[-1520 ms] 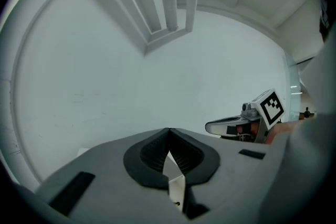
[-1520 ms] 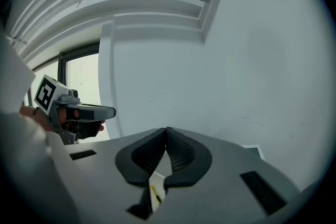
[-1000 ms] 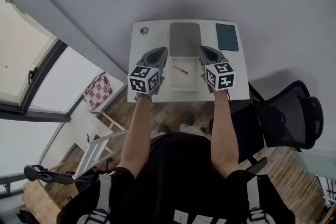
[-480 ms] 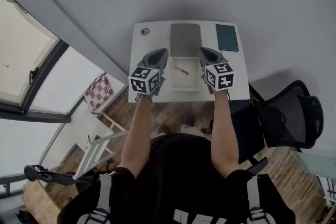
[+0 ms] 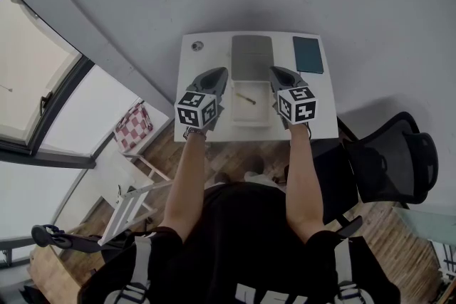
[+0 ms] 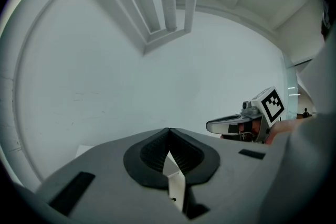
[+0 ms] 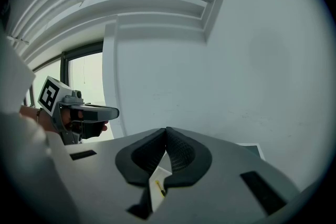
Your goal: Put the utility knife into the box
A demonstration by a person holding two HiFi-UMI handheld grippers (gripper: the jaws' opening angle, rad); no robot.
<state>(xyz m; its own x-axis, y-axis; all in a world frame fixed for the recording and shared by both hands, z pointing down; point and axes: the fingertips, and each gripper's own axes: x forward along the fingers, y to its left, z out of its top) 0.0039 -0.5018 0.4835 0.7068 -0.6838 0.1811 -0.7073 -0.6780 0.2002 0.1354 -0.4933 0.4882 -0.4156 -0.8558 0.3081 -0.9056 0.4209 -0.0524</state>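
A white open box (image 5: 251, 118) sits mid-table on a small white table (image 5: 203, 126). Inside it lies the yellowish utility knife (image 5: 246, 98). My left gripper (image 5: 221, 72) hovers at the box's left side and my right gripper (image 5: 275, 71) at its right side, both raised and pointing away from me. In the left gripper view the left gripper (image 6: 168, 130) has its jaws closed together with nothing between them. The right gripper (image 7: 167, 129) looks the same, and the knife (image 7: 157, 187) shows in the box below its jaws.
A grey flat lid (image 5: 251, 55) lies behind the box, a dark teal notebook (image 5: 308, 54) at the back right, a small round object (image 5: 197, 45) at the back left. A black office chair (image 5: 399, 159) stands right of the table; a checkered cloth (image 5: 132, 123) lies to the left.
The table sits slightly lower in the head view. Both grippers stay shut on either side of the box, and the knife has not moved.
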